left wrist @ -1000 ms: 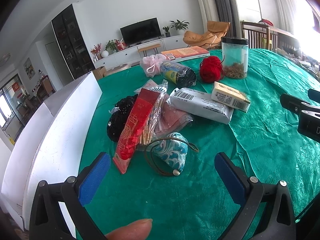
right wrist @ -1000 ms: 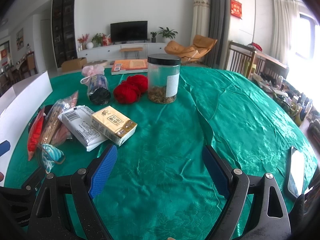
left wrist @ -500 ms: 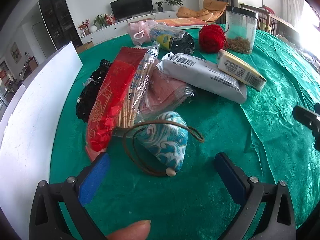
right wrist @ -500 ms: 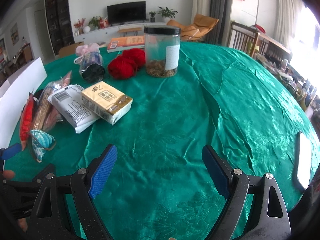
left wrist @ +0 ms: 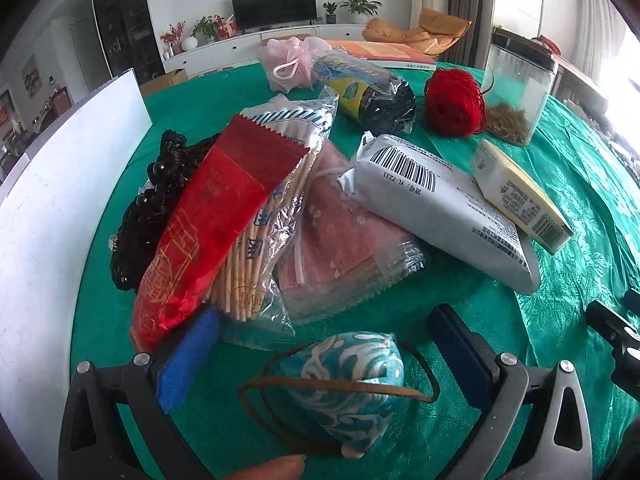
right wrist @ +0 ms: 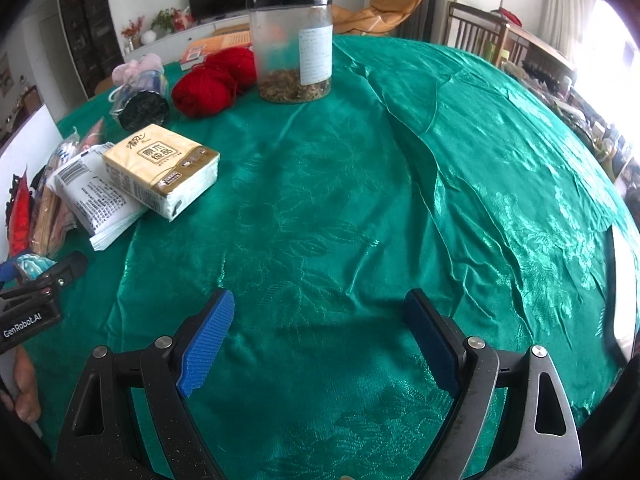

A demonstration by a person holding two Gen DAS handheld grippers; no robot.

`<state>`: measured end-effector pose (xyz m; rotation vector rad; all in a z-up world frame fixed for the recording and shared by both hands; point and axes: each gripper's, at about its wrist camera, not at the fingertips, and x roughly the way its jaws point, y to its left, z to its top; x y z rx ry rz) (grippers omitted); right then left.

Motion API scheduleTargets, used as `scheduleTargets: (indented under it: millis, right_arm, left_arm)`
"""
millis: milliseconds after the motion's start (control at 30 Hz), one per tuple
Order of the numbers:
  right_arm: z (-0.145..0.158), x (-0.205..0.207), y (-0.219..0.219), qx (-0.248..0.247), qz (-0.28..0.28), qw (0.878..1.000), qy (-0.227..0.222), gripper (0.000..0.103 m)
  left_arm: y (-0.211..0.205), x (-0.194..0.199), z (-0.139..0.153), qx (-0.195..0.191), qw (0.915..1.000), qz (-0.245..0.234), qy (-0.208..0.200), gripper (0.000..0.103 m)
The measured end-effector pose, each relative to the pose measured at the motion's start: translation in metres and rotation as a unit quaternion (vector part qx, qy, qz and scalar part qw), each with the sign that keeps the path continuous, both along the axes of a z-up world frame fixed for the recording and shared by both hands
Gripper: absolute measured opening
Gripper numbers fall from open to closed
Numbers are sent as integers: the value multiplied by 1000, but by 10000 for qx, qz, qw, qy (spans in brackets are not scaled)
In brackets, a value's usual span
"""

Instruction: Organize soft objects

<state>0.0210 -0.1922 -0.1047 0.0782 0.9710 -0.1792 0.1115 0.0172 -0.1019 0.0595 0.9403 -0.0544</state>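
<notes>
Teal wave-patterned pouch point(left wrist: 344, 388) sits between the spread left claw point(left wrist: 324, 356); right claw point(right wrist: 320, 340) gapes, empty.

My left gripper point(left wrist: 320, 354) has 2 black plastic fingers with triangular cut-outs in their frames, each fastened by 2 round silver screws. Ribbed blue pads point(left wrist: 186, 364) line the inner faces. My right gripper point(right wrist: 318, 340) is built the same: black frame, triangular openings, 2 silver screws per finger, blue ribbed pads point(right wrist: 206, 342). From the right wrist camera I can read white "GenRobot.AI" lettering on the black body of the left unit. A fingertip point(left wrist: 266, 468) shows at the bottom edge of the left view.
</notes>
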Motion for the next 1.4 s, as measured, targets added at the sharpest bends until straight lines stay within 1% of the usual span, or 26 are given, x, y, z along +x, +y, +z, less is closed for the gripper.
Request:
scheduleTargets:
  millis: [200,367,567,1400]
  right_arm:
    - [2,0,12,-10,-116,9999,-114,90]
    - [5,1,15,-17,-187,9996,-192,92]
    - [5,11,5,25,-212,9995,-220,92]
    - [4,10,4,21,-202,9995,-222,92]
  left_arm:
    - [4,-4,-2,-151,9999,18,41,103]
    - [6,-6,-2,-154,9999,18,39,103]
    - [6,-6,-2,-150,9999,18,37,103]
    - [6,-6,-2,-150,9999,17,35,103]
